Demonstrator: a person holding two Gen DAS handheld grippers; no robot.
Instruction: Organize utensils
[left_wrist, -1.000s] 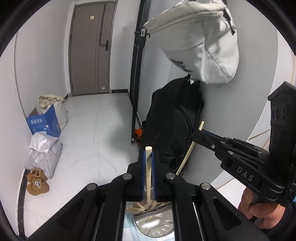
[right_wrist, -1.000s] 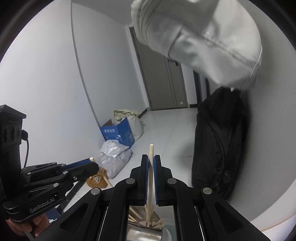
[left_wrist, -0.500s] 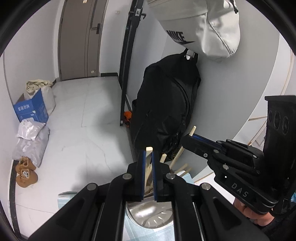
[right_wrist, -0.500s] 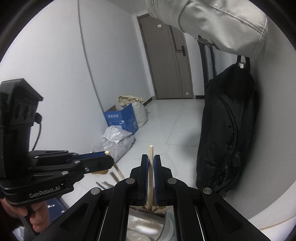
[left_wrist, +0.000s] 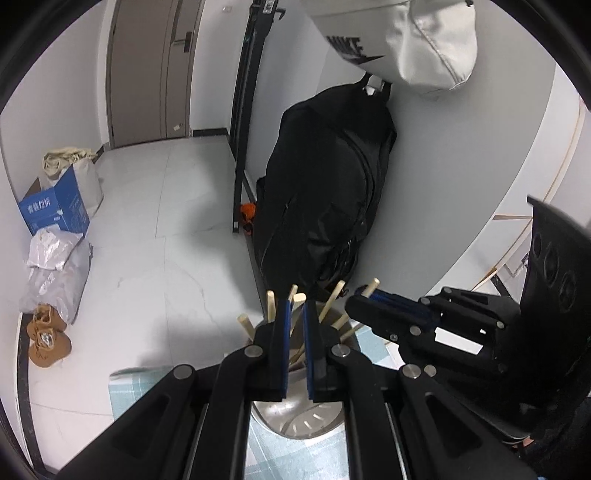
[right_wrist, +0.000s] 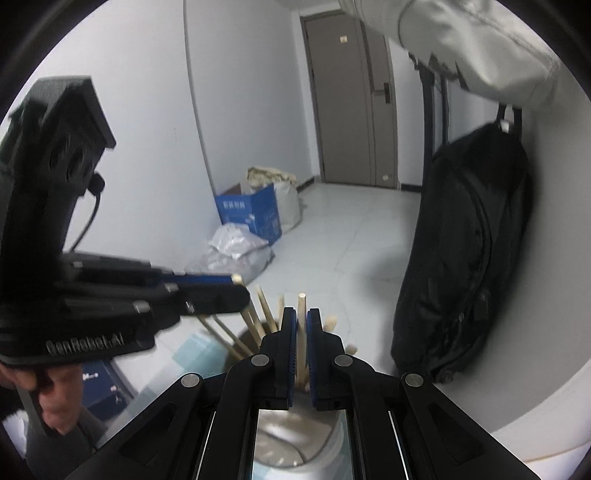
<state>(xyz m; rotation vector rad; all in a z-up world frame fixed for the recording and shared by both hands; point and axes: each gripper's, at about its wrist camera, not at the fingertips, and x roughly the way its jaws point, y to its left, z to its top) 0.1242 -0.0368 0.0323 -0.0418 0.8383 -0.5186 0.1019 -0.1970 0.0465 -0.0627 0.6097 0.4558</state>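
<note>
Change: both grippers are lowered toward the holder (left_wrist: 314, 413).
Fingers: left gripper (left_wrist: 294, 314) and right gripper (right_wrist: 302, 321) are each clamped on a chopstick (left_wrist: 297, 300).
Meaning: release is judged near.

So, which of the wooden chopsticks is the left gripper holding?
The pale chopstick whose squared top shows between the left gripper's blue pads. The other chopsticks stand loose in the metal holder, fanned out beside it.

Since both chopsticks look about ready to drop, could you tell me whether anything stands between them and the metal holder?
Only the chopsticks already standing in the metal holder. The left claw and right claw are each shut on a chopstick, among those leaning sticks. They fan across the opening and could deflect a tip; nothing else visible blocks it.
</note>
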